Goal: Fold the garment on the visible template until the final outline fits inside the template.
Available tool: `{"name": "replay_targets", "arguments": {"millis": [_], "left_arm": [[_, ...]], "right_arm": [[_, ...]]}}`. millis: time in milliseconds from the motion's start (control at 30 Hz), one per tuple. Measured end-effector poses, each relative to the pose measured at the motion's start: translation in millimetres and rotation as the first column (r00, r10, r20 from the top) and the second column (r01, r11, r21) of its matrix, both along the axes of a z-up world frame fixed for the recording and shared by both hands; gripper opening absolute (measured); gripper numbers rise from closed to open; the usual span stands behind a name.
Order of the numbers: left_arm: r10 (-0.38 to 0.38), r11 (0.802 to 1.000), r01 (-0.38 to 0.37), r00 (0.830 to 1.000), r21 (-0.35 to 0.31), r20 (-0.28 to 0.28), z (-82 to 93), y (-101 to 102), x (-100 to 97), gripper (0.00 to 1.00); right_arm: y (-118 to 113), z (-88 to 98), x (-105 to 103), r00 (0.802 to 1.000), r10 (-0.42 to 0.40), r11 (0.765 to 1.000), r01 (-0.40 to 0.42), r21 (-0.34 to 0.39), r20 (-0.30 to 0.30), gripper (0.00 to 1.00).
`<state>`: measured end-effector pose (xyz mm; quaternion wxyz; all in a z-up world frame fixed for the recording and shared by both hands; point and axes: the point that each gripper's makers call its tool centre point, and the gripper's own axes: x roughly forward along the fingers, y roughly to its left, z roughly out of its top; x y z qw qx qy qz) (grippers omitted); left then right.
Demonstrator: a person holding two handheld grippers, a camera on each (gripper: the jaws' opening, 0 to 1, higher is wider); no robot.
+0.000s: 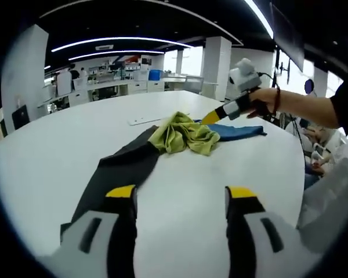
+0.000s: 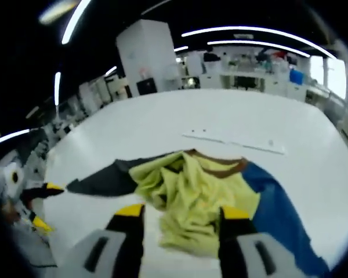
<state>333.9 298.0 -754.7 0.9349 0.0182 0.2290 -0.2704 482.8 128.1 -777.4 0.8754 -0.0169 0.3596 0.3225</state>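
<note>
Here the yellow-green garment (image 2: 188,202) lies crumpled on the white surface (image 1: 58,156), heaped over a dark grey cloth (image 1: 119,171) and a blue cloth (image 1: 235,131). The right gripper (image 2: 181,223) hangs just over the garment, jaws apart (fabric shows between them, ungripped). The left gripper (image 1: 181,200) sits back from the garment, jaws spread, beside the grey cloth.

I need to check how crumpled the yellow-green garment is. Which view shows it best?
The right gripper view: the yellow-green garment lies close ahead, between that gripper's jaws, with its folds plain. The left gripper view shows it farther off, a small bunched heap on the white table, between dark and blue cloth.
</note>
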Motion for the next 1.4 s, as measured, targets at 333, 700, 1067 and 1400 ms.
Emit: {"name": "replay_targets", "arguments": {"millis": [333,700,1067,1400], "left_arm": [[0.016,1.000,-0.016,0.999,-0.023,0.033,5.1,-7.8,35.5,0.47],[0.005,1.000,-0.005,1.000,-0.021,0.024,-6.3,-27.3,71.7,0.33],[-0.005,1.000,0.005,1.000,-0.019,-0.014,-33.6,-48.1,108.3,0.26],[0.004,1.000,-0.004,1.000,-0.013,-0.024,-48.4,-58.2,132.8,0.21]], "right_arm": [[-11.2,-10.5,-40.0,0.999,-0.030,0.999,0.031,0.012,-0.044,0.41],[-0.5,-42.8,-56.4,0.994,-0.050,0.998,0.052,0.022,-0.095,0.28],[9.3,-60.3,-46.8,0.978,-0.176,0.982,0.181,0.042,-0.112,0.28],[9.6,-63.2,-34.7,0.950,-0.301,0.952,0.304,0.025,-0.077,0.19]]}}
